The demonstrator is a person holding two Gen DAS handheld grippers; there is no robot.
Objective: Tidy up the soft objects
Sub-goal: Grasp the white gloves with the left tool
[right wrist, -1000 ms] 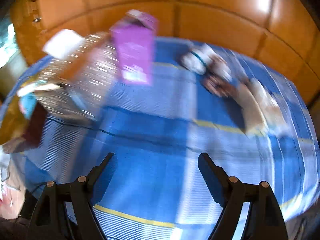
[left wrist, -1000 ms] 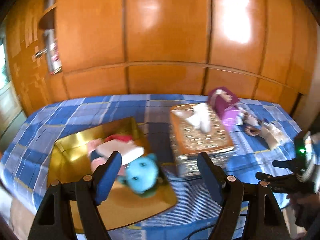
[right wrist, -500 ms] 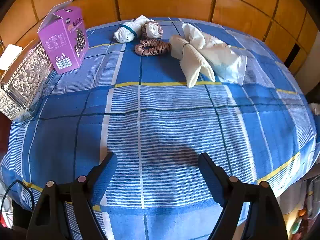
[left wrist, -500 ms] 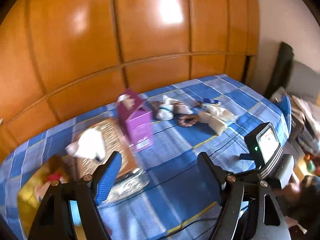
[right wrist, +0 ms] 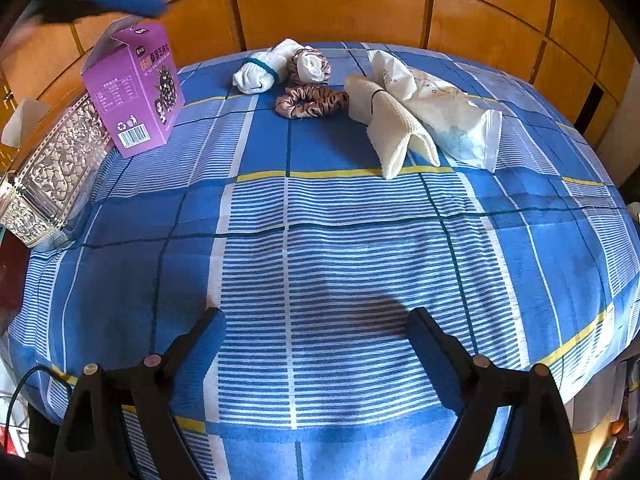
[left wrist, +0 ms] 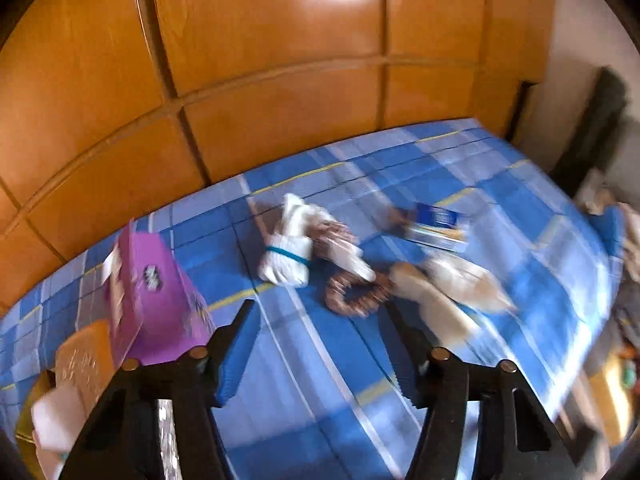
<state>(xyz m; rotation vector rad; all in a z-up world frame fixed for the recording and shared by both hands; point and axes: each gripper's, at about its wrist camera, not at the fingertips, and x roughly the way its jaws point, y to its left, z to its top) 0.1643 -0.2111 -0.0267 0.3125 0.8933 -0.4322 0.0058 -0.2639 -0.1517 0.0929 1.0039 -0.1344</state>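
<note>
Right wrist view: blue plaid bed point(right wrist: 320, 240), soft pile at far centre. L gripper point(left wrist: 320, 340) is nearer, closing w/ nothing between jaws; brown scrunchie point(left wrist: 356, 294) lies just ahead, long axis left-right. R gripper point(right wrist: 316, 332) opening, empty, well apart from white sock roll point(right wrist: 256, 74).

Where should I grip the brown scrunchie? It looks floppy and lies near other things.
Pinch the scrunchie's near band from above, one side of the loop only. It lies flat on the bedspread, hole open, and its near side is clear of the rolled sock.
</note>
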